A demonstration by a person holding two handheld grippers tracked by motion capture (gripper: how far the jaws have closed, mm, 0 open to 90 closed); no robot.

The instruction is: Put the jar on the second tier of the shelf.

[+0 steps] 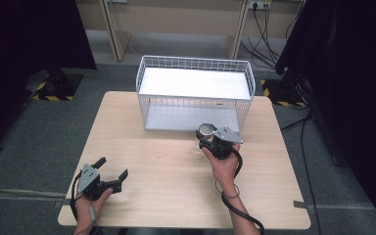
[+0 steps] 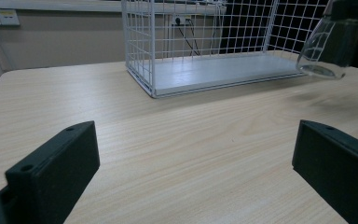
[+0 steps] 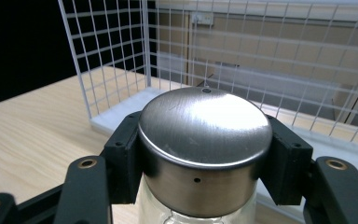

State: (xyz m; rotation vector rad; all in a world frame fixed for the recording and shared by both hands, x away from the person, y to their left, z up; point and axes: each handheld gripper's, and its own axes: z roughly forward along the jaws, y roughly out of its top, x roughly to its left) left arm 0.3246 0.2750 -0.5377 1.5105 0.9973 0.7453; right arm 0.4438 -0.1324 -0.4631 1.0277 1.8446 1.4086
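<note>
A pale wood-grain table [image 1: 176, 186] stands on grey carpet, and a white wire basket [image 1: 194, 93] with a flat white floor sits at its far edge, the landmark for everything else. Behind the basket run light wooden furniture legs and a wall with a socket and hanging cables [image 1: 260, 29]; dark panels flank the room on both sides, with yellow-black striped bases [image 1: 54, 93] at their feet.

Just in front of the basket's near right corner, the right gripper [image 1: 214, 139] is clamped on a glass jar [image 3: 204, 140] by its brushed metal lid [image 3: 205, 123], both jaws pressed against the lid's sides. In the left gripper view the jar's clear body [image 2: 328, 46] appears tilted and lifted off the wood, though the angle makes that hard to confirm.

Well away from the basket, at the near left of the table, the left gripper [image 1: 111, 172] hovers low with its jaws spread wide, holding nothing.
</note>
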